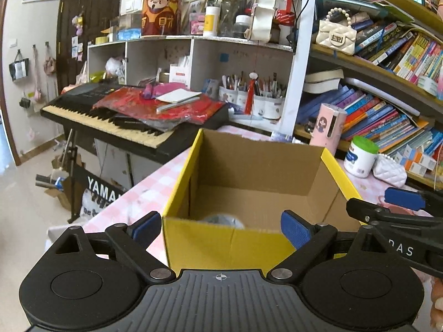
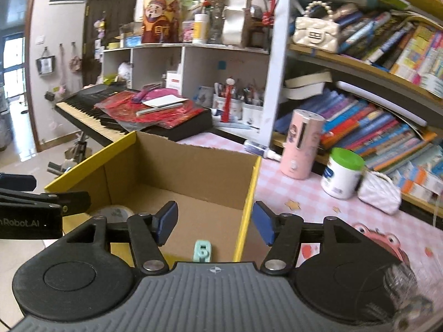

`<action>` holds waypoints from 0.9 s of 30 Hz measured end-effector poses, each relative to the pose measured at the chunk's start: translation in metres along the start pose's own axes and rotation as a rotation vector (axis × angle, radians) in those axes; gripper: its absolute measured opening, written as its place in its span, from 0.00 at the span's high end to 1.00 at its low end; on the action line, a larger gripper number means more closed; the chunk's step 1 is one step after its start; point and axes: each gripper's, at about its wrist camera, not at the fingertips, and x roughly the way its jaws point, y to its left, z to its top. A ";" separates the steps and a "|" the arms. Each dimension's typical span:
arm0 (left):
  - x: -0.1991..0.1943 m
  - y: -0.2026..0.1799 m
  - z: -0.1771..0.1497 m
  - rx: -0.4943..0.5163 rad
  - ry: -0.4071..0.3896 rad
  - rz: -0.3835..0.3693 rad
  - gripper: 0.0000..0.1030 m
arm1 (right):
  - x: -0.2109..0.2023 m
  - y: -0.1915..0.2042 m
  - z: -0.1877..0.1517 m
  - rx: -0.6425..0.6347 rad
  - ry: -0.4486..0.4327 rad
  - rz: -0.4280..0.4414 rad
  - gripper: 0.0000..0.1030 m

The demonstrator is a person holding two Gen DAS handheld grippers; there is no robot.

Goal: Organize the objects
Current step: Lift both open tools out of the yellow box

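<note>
An open cardboard box with yellow outer walls stands on the pink checked table; it also shows in the right wrist view. Inside lie a roll of tape, seen as a grey blur in the left wrist view, and a small mint-green object. My left gripper is open and empty, just in front of the box's near wall. My right gripper is open and empty above the box's right wall. Each gripper shows at the edge of the other's view.
On the table right of the box stand a pink cylinder, a white jar with a green lid and a white quilted pouch. Bookshelves rise behind. A keyboard piano piled with red items stands to the back left.
</note>
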 end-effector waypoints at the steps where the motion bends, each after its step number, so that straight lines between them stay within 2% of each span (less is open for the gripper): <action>1: -0.002 0.002 -0.001 0.000 0.005 -0.001 0.08 | -0.003 0.003 -0.003 0.003 0.003 -0.010 0.42; 7: -0.018 0.012 -0.011 0.003 0.006 -0.014 0.08 | -0.016 0.019 -0.016 0.007 0.046 -0.048 0.38; 17: -0.036 0.029 -0.040 0.024 0.107 0.004 0.07 | -0.035 0.047 -0.043 0.012 0.134 -0.113 0.26; 27: -0.062 0.042 -0.069 0.025 0.159 -0.012 0.04 | -0.073 0.067 -0.072 0.040 0.172 -0.144 0.16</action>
